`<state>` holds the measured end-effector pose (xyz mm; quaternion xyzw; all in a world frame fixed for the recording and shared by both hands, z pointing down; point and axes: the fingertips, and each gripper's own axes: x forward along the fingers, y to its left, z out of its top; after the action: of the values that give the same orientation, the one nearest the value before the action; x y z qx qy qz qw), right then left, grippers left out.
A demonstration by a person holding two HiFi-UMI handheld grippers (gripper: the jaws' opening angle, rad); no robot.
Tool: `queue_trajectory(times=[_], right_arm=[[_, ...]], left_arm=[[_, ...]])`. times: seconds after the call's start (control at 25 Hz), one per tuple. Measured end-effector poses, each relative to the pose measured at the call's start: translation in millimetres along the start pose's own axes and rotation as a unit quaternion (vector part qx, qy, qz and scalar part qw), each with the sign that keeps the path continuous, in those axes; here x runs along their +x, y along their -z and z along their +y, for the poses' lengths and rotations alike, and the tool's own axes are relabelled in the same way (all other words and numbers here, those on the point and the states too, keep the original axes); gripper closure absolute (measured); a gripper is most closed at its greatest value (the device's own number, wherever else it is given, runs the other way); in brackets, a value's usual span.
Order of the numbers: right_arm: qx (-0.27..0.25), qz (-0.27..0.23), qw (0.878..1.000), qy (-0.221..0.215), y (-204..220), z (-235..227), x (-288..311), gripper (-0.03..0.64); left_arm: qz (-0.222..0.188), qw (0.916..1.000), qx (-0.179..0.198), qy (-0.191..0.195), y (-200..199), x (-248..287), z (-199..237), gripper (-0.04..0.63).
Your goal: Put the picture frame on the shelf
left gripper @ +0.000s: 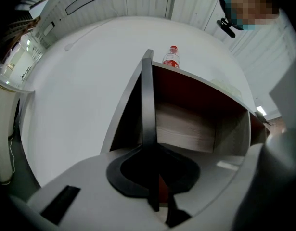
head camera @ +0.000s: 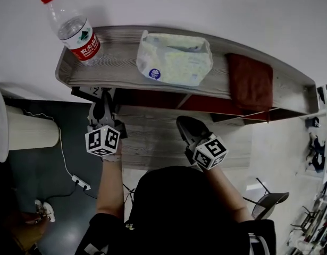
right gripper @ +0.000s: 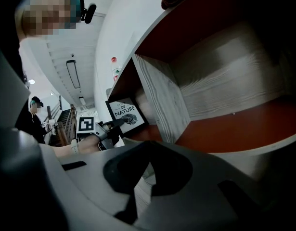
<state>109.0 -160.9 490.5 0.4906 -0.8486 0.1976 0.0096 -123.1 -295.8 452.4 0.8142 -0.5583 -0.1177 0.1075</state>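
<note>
The left gripper (head camera: 103,110) is clamped on the picture frame (right gripper: 126,113), holding it upright at the front of the shelf's (head camera: 120,70) lower left compartment. The right gripper (head camera: 189,130) hovers alongside with its jaws slightly apart, holding nothing.

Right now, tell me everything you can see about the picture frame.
The picture frame is thin and flat. A dark border surrounds a white print that reads "OF NATURE" beside a dark leaf-like graphic. It stands roughly upright, slightly tilted, at the left end of the shelf, below its top board. The jaws of the left gripper clamp its edge. Contact with the shelf cannot be told.
</note>
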Motion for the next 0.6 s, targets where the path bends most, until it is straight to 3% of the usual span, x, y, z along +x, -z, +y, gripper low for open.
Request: queue_trajectory(times=[0.4, 0.6], right_arm=[[0.008, -0.001, 1.0, 0.003, 1.8, -5.3, -3.5, 0.62], [0.007, -0.003, 1.0, -0.004, 1.9, -0.6, -1.8, 0.62]], left_arm=[[0.018, 0.9998, -0.008, 0.005, 7.4, 1.3, -3.0, 0.547], [0.035, 0.9992, -0.017, 0.012, 11.2, -5.8, -0.6, 0.461]])
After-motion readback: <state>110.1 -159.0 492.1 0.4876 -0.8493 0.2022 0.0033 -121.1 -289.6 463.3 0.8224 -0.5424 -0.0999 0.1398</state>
